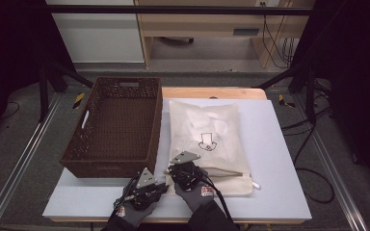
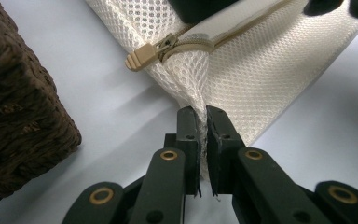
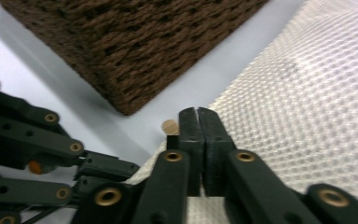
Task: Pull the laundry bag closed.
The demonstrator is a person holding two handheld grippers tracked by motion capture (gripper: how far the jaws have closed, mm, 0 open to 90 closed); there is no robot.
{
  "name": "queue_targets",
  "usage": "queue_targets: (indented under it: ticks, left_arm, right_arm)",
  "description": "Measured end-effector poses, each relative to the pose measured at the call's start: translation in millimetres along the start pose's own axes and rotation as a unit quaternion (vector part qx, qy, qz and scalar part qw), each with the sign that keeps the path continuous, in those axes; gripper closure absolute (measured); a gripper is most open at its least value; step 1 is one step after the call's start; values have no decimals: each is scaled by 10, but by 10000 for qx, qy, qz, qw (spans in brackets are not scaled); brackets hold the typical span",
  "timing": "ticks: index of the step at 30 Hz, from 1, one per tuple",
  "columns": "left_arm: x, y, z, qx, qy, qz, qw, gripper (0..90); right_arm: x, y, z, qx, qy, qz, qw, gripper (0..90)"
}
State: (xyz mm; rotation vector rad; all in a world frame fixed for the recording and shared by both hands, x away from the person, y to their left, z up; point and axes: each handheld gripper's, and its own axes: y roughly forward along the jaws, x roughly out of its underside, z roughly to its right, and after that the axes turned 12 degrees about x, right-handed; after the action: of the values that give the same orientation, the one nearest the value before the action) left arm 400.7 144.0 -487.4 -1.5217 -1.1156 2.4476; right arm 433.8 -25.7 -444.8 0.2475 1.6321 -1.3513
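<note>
A pale grey-white board (image 1: 279, 159) tops the table, with a strip of light wood (image 1: 212, 92) showing along its far edge. On the board's left part stands a dark brown woven basket (image 1: 115, 127). Just beside it to the right lies a cream mesh zip bag (image 1: 207, 139), flat, apparently with pale contents inside.

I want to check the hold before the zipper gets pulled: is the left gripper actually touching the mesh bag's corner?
Touching. In the left gripper view, the left gripper has its jaws pressed together on the pinched corner of the mesh bag.
</note>
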Motion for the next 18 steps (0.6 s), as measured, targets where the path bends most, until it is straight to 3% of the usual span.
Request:
queue_targets:
  ticks: [5,9,14,18]
  left_arm:
    - [1,0,1,2,-1,7,10000,836]
    - [-1,-1,-4,17,-14,4,10000,835]
    - [0,1,2,-2,9,-5,10000,835]
    - [0,1,0,6,1,5,10000,835]
  right_arm:
    - [21,186,-143,181,-201,-24,9996,659]
    - [47,290,-215,466,-305,-70,9984,624]
    - [41,286,-212,624,-346,-99,9974,780]
    - [18,197,-129,409,-123,-13,9991,832]
